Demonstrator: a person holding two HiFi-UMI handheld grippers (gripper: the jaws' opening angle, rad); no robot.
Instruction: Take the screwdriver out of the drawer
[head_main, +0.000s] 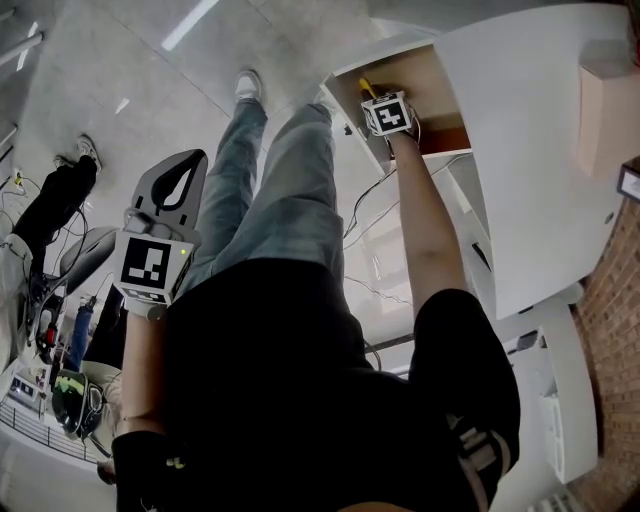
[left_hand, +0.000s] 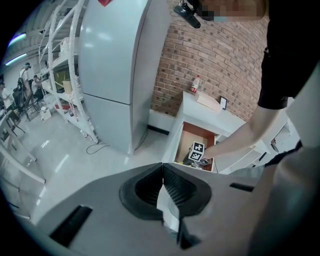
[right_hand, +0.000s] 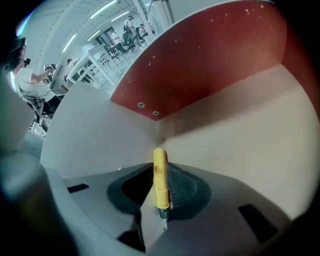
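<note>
1. White cabinet (head_main: 540, 150): the body the drawer slides out of. Its top surface runs along the drawer's far side. It plays no part in the lift beyond hemming the drawer in.

2. Drawer (head_main: 440, 95): pulled open, brown inside with white walls. In my right gripper view its red-brown wall (right_hand: 210, 60) meets the white wall in a corner straight ahead of the drawer's floor.

3. My left gripper (head_main: 185, 172): well apart from the drawer, out over the open floor. Its jaws are closed together with nothing between them (left_hand: 162, 169). I judge it is best kept there, out of the way.

4. My right gripper (head_main: 388, 108): down inside the drawer and clamped on the screwdriver (right_hand: 159, 172).

5. Screwdriver (right_hand: 160, 182): inside the drawer, pinched low on its yellow handle. The rounded handle end points at the drawer's back corner and the metal shank points back toward me. From the head view, the yellow end (head_main: 368, 88) shows just past the marker cube, close to the drawer's white wall.

Handling note: I judge the grasp is made and the lift is next. I plan to keep the squeeze firm and rise straight up out of the drawer, with the handle end kept off the nearby wall. I should not twist, since a round handle could roll between the pads.
</note>
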